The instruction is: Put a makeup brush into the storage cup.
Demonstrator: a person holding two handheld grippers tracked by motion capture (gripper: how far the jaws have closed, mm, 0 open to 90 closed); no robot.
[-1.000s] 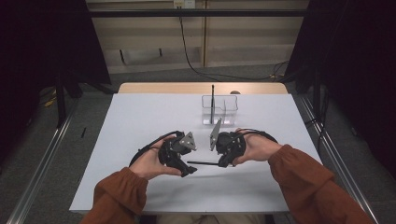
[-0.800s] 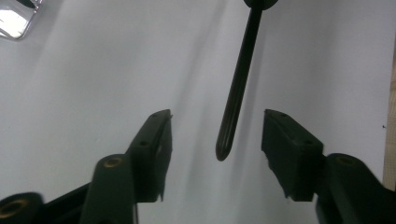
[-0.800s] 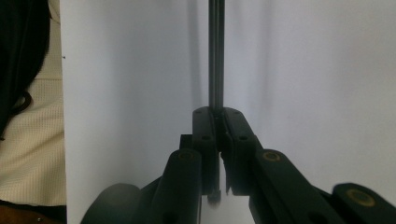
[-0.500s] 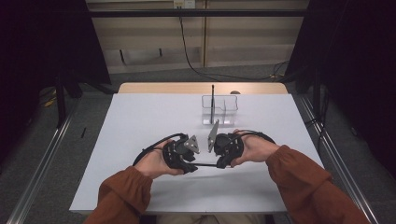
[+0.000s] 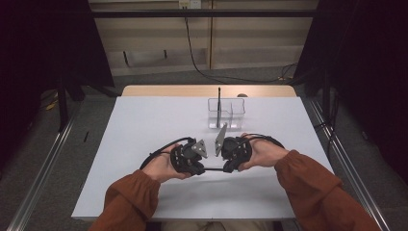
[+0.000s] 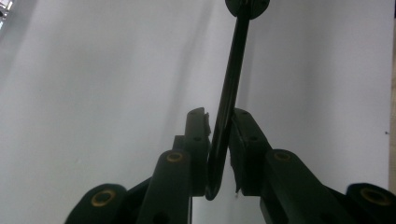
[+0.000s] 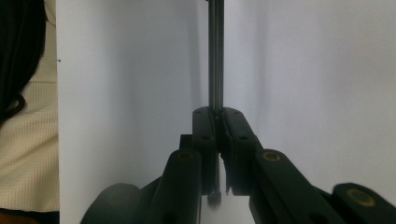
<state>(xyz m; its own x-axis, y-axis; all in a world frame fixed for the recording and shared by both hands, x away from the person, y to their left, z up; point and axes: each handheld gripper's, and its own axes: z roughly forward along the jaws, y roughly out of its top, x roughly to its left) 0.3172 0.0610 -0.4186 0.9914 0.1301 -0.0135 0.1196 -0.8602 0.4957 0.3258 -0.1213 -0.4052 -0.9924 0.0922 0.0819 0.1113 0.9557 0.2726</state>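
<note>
The left tool [image 5: 201, 168] has drifted in toward the right tool [image 5: 226, 168], down near the front of the table [image 5: 144, 125]. A second ago its jaws stood wide and clear of the thin black rod [image 5: 213, 169]; they have just been closing, and now pinch the rod's free end.

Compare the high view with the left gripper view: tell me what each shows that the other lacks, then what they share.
High view: the person's orange sleeves, plus a clear box with a pen standing in it.
Left gripper view: up close, the pads pressing either side of the black rod, the jaws having just been closing on it.
Shared: the left tongs, that rod and the white table.
</note>
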